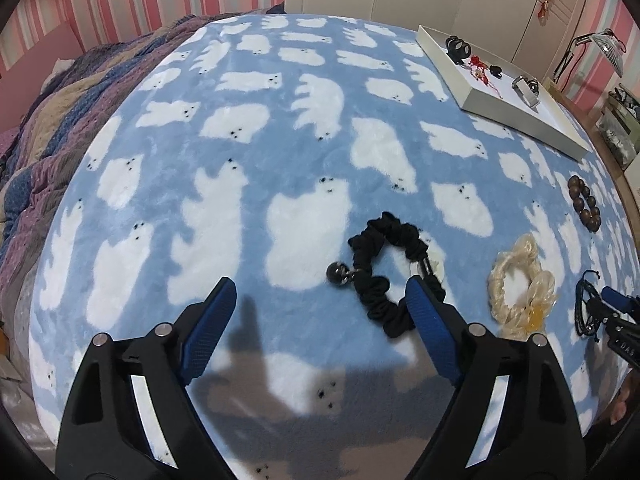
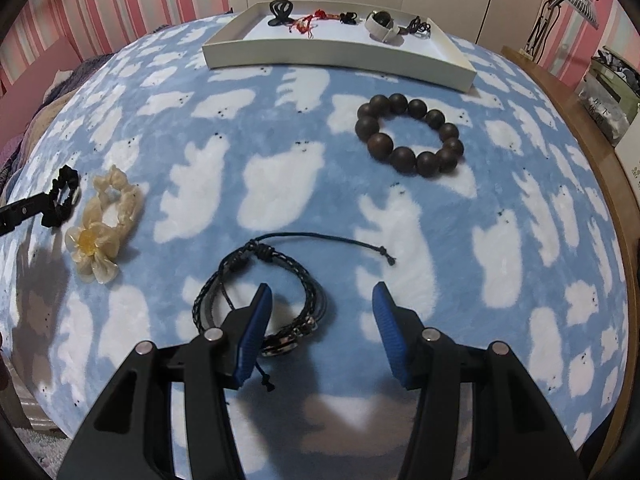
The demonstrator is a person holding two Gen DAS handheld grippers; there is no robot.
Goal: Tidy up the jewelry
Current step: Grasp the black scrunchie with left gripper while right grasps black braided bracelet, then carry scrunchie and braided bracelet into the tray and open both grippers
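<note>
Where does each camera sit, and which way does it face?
Left wrist: on the left gripper, looking down at the black scrunchie; its own fingers show.
Right wrist: on the right gripper, looking down at the cord bracelet; its own fingers show.
Shared: cream scrunchie, bead bracelet, tray.

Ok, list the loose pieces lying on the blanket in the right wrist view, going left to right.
black scrunchie → cream flower scrunchie → black braided cord bracelet → dark wooden bead bracelet
</note>
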